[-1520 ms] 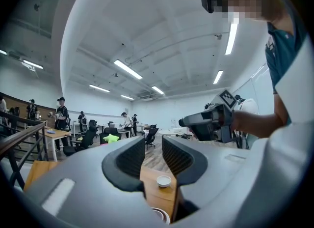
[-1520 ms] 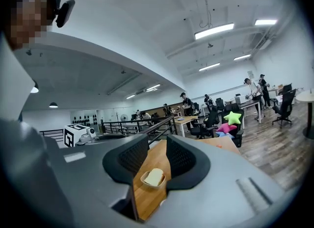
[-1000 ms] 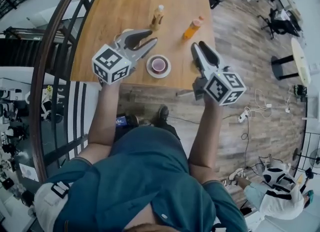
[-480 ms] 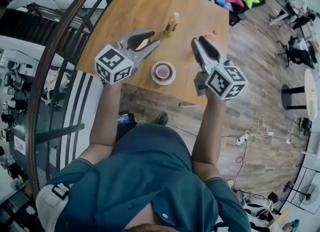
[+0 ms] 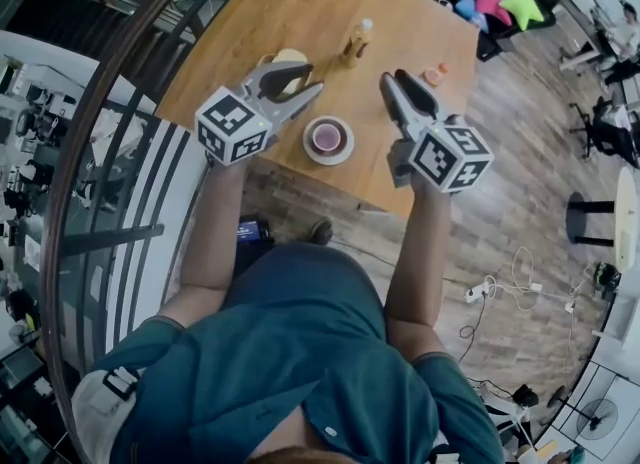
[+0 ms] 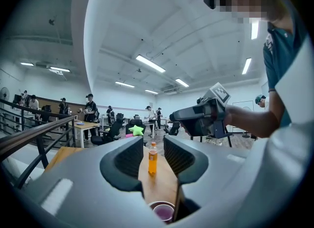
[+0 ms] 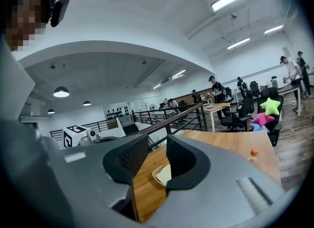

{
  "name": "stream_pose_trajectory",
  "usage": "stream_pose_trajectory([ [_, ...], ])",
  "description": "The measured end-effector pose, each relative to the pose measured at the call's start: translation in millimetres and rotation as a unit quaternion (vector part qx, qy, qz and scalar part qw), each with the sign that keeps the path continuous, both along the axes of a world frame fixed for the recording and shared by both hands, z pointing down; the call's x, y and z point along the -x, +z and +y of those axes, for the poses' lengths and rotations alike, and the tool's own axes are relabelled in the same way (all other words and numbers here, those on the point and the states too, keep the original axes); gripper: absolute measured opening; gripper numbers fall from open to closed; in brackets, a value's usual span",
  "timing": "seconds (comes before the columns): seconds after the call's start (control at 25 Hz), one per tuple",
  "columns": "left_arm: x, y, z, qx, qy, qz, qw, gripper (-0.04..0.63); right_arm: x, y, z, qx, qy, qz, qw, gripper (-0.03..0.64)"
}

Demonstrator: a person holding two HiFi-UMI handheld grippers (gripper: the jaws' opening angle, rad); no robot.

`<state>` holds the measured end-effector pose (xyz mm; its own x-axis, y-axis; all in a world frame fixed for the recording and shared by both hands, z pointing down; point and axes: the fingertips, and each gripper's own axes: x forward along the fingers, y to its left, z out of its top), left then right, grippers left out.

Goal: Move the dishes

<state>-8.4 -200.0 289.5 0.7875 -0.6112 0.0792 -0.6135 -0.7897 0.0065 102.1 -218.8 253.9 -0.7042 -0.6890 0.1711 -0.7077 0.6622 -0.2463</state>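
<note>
Dishes are all seen resting on the worktop (image 5: 250,12), so none is judged to have been moved yet. A saucer (image 5: 343,150) carrying a cup (image 5: 326,136) is set close to the near edge. A pale dish (image 5: 288,56) lies beyond the saucer and to its left. An upright orange bottle (image 5: 357,42) is placed well beyond the saucer, and a small orange item (image 5: 433,75), too small to be identified, is seen further off to the saucer's right.

The left hand-held gripper (image 5: 314,80) is held just left of the saucer, apart from it. Its jaws have just been opening and are parted, with nothing gripped; only the bottle and the cup are seen through the gap. The right hand-held gripper (image 5: 395,82) is held just right of the saucer, likewise released and empty, with the pale dish seen beyond its jaws.

No dish is touched. An approach is judged to be in hand, so grasping, lifting and setting down are all left. Where the dishes are to be put cannot be told.
</note>
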Motion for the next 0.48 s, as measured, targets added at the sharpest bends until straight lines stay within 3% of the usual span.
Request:
stream_pose_trajectory([
  [0.48,-2,49,-5,0.047,-0.017,-0.005,0.9987,0.129,0,43,-13,0.040,-0.018,0.005,0.999,0.100],
])
